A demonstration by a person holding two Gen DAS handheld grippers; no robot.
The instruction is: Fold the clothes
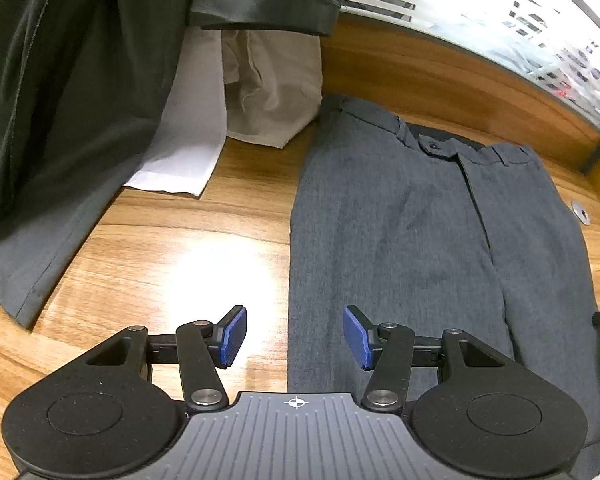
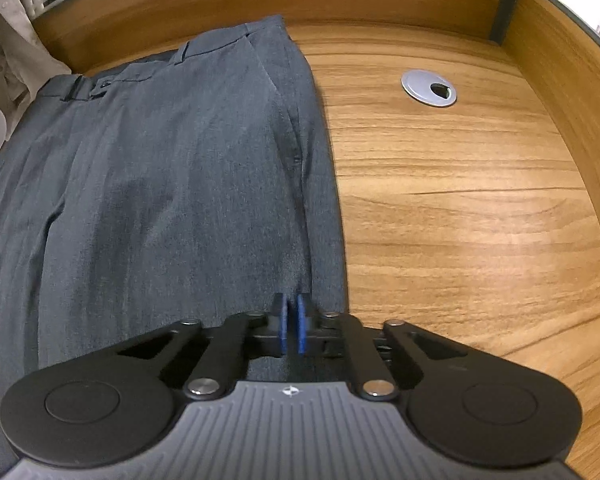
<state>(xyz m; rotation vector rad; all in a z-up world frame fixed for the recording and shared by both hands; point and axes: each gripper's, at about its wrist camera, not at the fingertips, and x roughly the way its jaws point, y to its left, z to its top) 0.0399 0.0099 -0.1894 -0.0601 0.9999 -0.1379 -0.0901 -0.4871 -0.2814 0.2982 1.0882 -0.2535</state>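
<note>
Grey trousers lie flat on the wooden desk, waistband at the far end. My left gripper hovers open over the trousers' left edge, one blue pad above bare wood and the other above the cloth, with nothing between them. In the right wrist view the trousers fill the left half. My right gripper sits at their right side seam, close to the edge. Its blue pads are pressed together on a raised ridge of the grey cloth.
A dark garment drapes over the desk's left side, with a white cloth and a beige one behind it. A round metal cable grommet is set into the desk right of the trousers. A raised wooden wall borders the far edge.
</note>
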